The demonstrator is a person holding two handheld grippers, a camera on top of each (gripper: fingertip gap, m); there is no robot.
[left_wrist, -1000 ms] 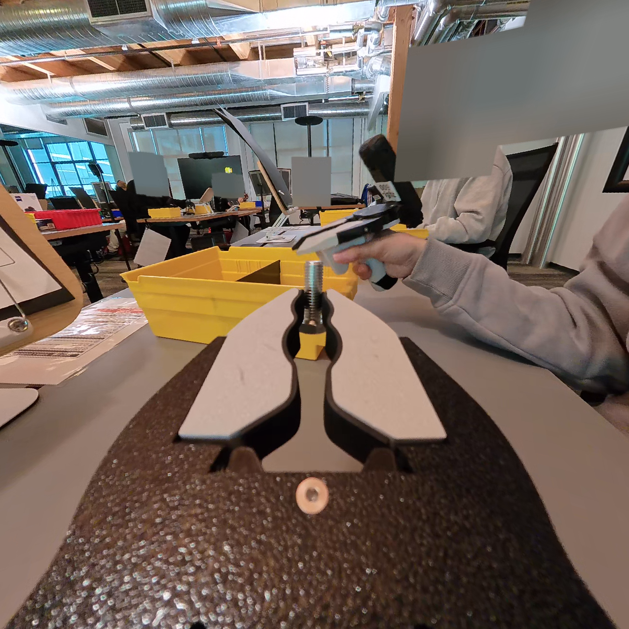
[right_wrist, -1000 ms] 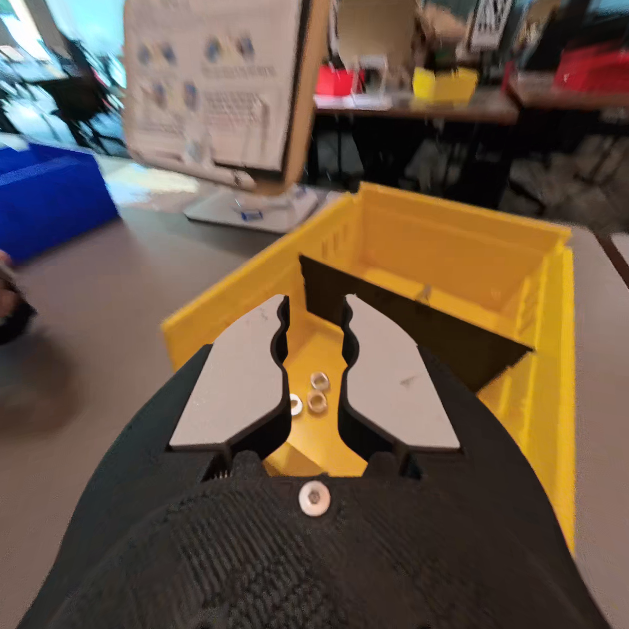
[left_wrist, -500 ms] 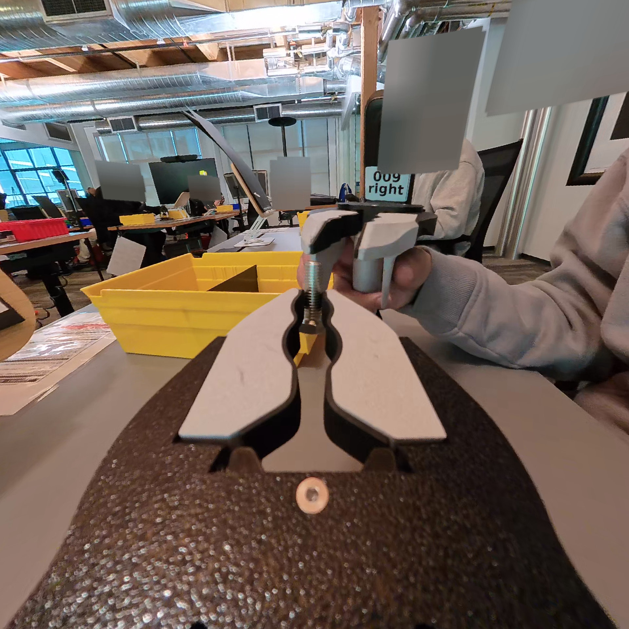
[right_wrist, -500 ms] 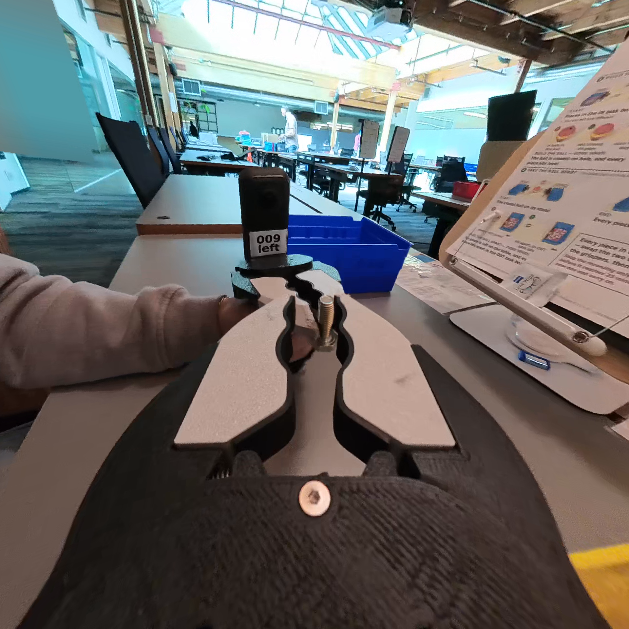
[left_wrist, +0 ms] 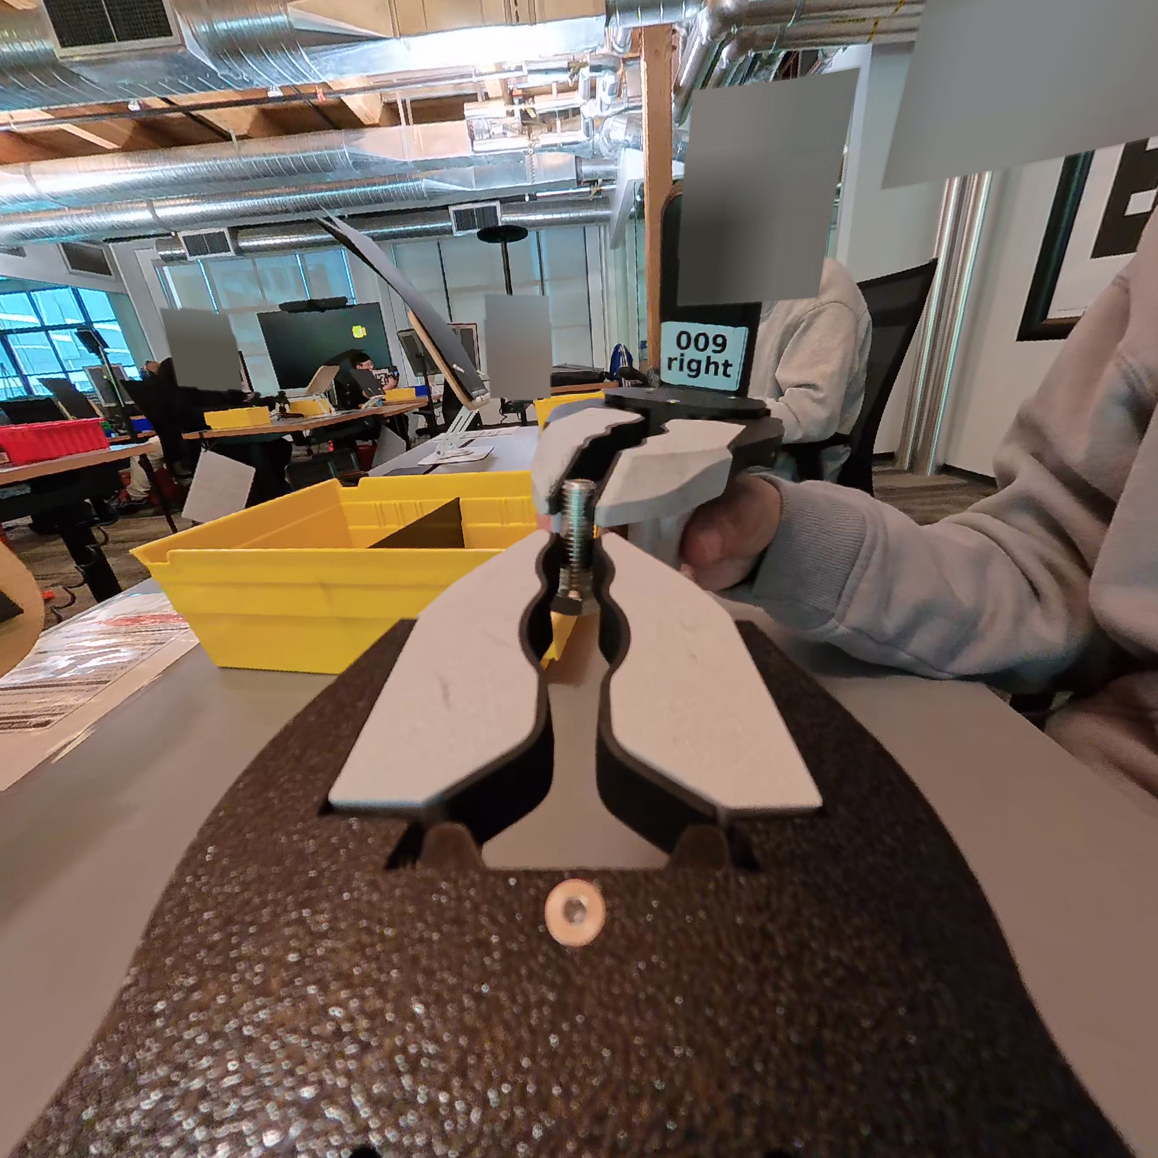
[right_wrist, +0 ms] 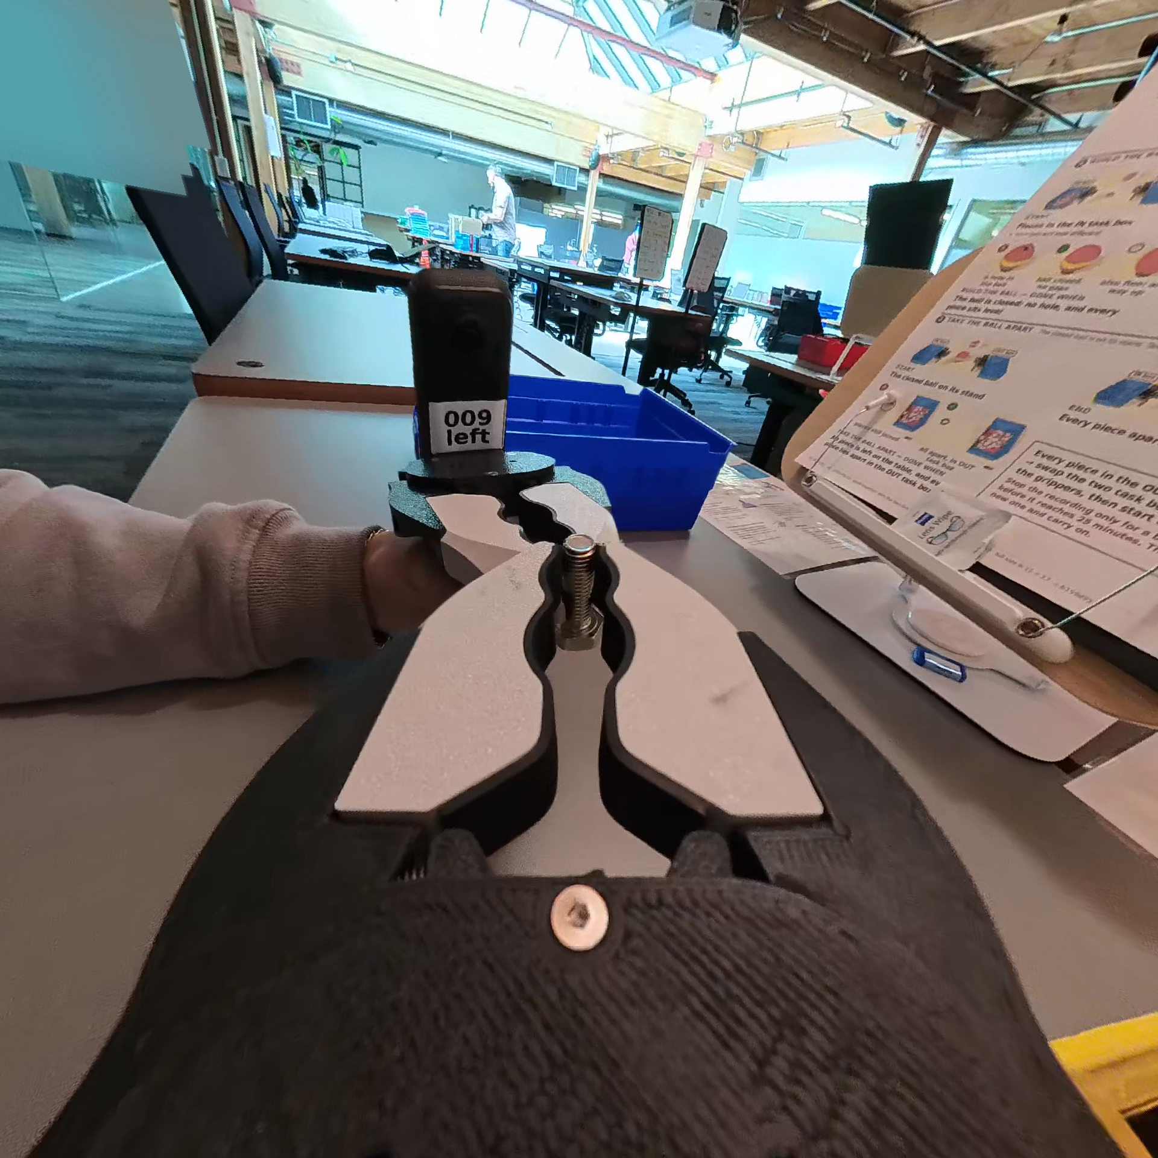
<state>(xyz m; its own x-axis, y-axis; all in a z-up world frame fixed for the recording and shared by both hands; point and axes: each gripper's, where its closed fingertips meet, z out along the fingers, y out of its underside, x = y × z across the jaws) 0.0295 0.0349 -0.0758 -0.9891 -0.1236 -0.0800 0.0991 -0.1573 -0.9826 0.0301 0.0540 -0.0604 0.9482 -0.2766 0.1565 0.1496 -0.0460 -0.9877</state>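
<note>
Since a second ago the right gripper (left_wrist: 579, 495) has swung from over the yellow bin (left_wrist: 282, 564) to meet the left gripper (left_wrist: 573, 551), its fingers drawing in as it came. From the left wrist, at centre frame, we see the left gripper's fingers narrow around a steel bolt (left_wrist: 576, 545) held upright, hex head down and threads up. The right gripper's tips pinch the bolt's top end from above, with the bin behind at middle left. From the right wrist, again at centre, the bolt (right_wrist: 579, 595) sits in the notch of the right gripper (right_wrist: 579, 564), pads close on the threads. The left gripper (right_wrist: 558, 532) reaches in from beyond, and a blue bin (right_wrist: 626, 464) stands behind it. We judge the bolt small, rigid and dense. Its threads give the pads bite, so the shank is the better hold, while the smooth hex head could slip or twist.
</note>
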